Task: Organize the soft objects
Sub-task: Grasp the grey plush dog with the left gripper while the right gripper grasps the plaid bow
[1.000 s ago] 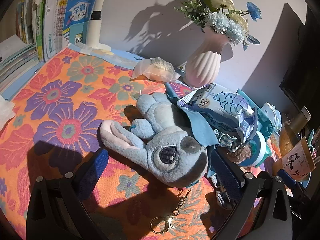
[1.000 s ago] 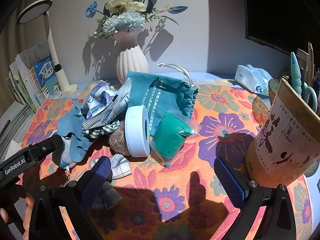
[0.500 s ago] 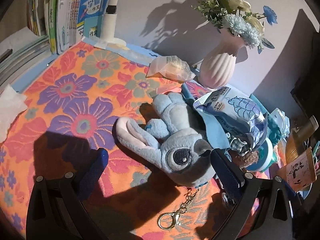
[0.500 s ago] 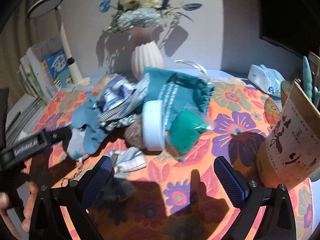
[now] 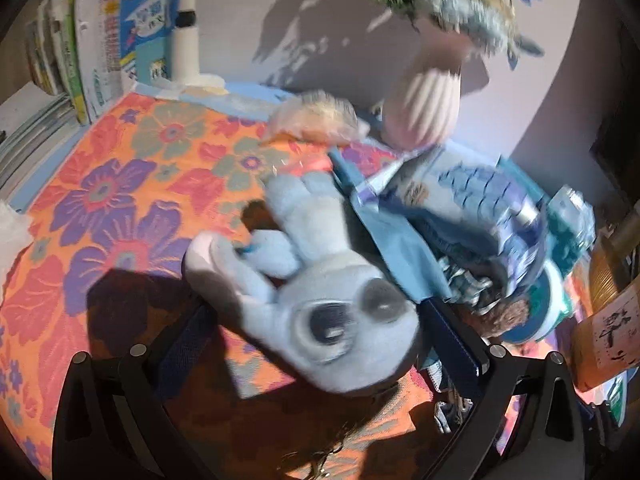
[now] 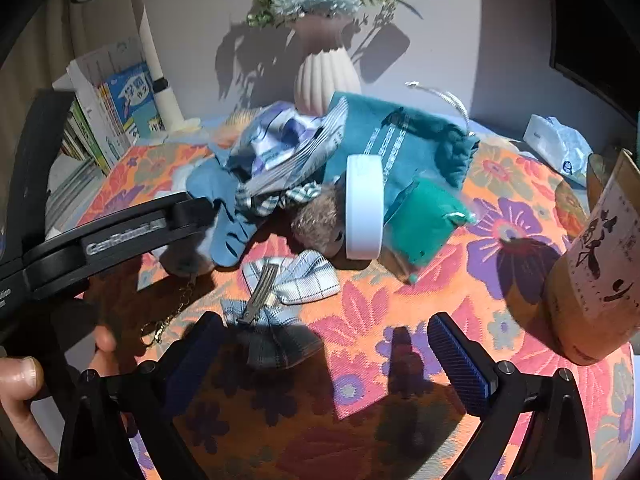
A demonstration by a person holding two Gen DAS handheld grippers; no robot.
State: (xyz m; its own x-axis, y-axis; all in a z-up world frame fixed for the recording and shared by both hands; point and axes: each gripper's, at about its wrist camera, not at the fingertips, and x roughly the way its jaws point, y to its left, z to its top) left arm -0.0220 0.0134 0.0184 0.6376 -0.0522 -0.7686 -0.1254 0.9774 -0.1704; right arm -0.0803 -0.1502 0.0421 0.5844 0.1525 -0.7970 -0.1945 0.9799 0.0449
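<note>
A pale blue plush dog keyring (image 5: 320, 292), soft and light, lies at twelve o'clock between the wide-open left claw (image 5: 316, 344); grip its squashy head. The right claw (image 6: 326, 356) gapes empty.

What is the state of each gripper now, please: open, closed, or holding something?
Left gripper: open, its fingers either side of the blue plush toy's head, not yet closed on it.
Right gripper: open, holding nothing, above the plaid bow clip.

Hard, bright sunlight, flower shadows thrown crisp on the wall (image 6: 460, 40), finger shadows dark across the floral tablecloth (image 6: 400, 320), left wrist view smeared by motion blur, plush toy (image 5: 320, 300) and vase (image 5: 428, 108) streaked, fisheye bending and black vignette at every edge
</note>
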